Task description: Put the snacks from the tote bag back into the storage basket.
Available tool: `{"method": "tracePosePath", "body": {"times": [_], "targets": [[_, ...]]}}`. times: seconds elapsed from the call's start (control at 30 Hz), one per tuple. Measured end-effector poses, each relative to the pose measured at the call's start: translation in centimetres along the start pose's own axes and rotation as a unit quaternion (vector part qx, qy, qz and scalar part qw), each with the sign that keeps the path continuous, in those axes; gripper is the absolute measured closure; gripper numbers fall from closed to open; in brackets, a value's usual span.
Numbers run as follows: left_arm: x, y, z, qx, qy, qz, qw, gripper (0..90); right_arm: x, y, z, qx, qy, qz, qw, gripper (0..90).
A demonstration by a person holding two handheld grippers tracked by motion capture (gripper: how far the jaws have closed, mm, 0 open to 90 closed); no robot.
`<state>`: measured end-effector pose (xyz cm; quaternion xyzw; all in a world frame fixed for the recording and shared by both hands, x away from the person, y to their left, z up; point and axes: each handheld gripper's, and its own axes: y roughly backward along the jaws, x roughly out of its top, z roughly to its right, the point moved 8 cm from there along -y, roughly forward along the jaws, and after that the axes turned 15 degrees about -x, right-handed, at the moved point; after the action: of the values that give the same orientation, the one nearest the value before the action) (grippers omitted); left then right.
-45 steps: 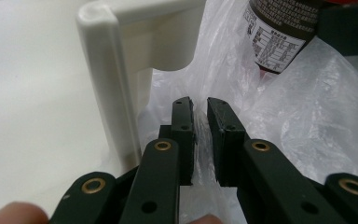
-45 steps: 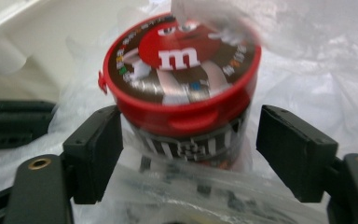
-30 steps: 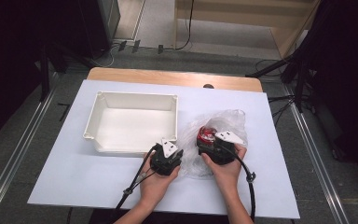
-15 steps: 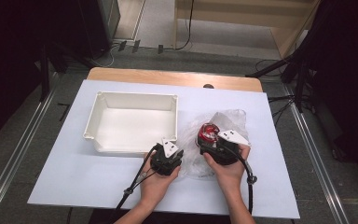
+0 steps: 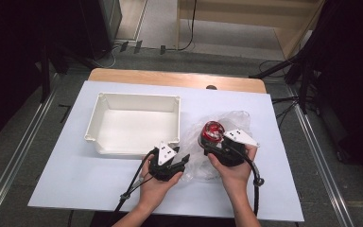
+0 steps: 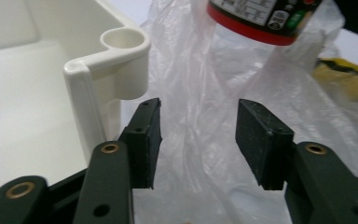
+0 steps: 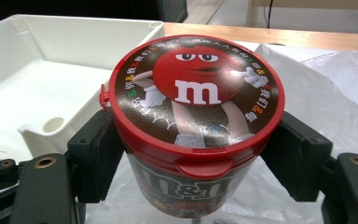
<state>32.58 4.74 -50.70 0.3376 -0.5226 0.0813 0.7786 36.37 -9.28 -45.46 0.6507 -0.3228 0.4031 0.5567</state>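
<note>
Gripping the candy tub [image 7: 196, 126] below its red lid, the right claw [image 5: 216, 147] is lifting it out of the plastic bag [image 5: 236, 124]. The left claw [image 6: 198, 135], jaws just opening, is standing half wide around loose film, pinching nothing. The tub is upright, long axis vertical, lid up, above the bag. Next it is needing a carry toward 10 o'clock, over the white tray [image 5: 137, 98] on the worktop [image 5: 66, 175].

Bright even overhead light, dark surroundings (close-ups soft)

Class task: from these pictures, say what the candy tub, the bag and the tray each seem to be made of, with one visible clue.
Candy tub: glossy plastic, probably; moulded red snap lid with printed label.
Bag: thin clear plastic film; see-through and crinkled.
Tray: smooth cream plastic, apparently; moulded rounded corners.
</note>
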Motion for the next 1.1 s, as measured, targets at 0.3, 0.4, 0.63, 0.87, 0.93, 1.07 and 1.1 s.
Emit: {"method": "tracePosePath", "body": {"times": [0.3, 0.4, 0.63, 0.87, 0.93, 1.07, 1.1], "targets": [[-0.1, 2.3, 0.2, -0.028, -0.006, 0.007, 0.9996, 37.2, 1.2, 1.1, -0.7, 0.005, 0.007, 0.013, 0.9999, 26.2], [0.0, 3.5, 0.0, -0.031, -0.017, 0.016, 0.9993, 31.9, 1.5, 1.3, -1.0, 0.005, 0.008, 0.014, 0.9999, 26.2], [-0.4, 6.6, -1.6, -0.021, -0.007, 0.036, 0.9991, 15.2, 1.7, 1.3, -1.9, 0.009, 0.009, 0.014, 0.9998, 26.2], [-1.3, 8.6, -3.3, -0.011, 0.002, 0.03, 0.9995, 0.0, 1.9, 1.1, -2.9, 0.011, 0.007, 0.016, 0.9998, 26.2], [-1.4, 9.3, -3.7, 0.001, -0.005, 0.033, 0.9995, 0.0, 2.1, 1.1, -3.1, 0.012, 0.005, 0.017, 0.9998, 26.2], [-1.5, 10.9, -4.7, 0.005, 0.004, 0.041, 0.9991, 0.0, 2.3, 1.0, -3.6, 0.014, 0.003, 0.018, 0.9997, 26.2], [-1.5, 11.3, -5.0, 0.003, 0.009, 0.045, 0.9989, 0.0, 2.3, 1.0, -3.8, 0.013, 0.004, 0.018, 0.9997, 26.2]]}}
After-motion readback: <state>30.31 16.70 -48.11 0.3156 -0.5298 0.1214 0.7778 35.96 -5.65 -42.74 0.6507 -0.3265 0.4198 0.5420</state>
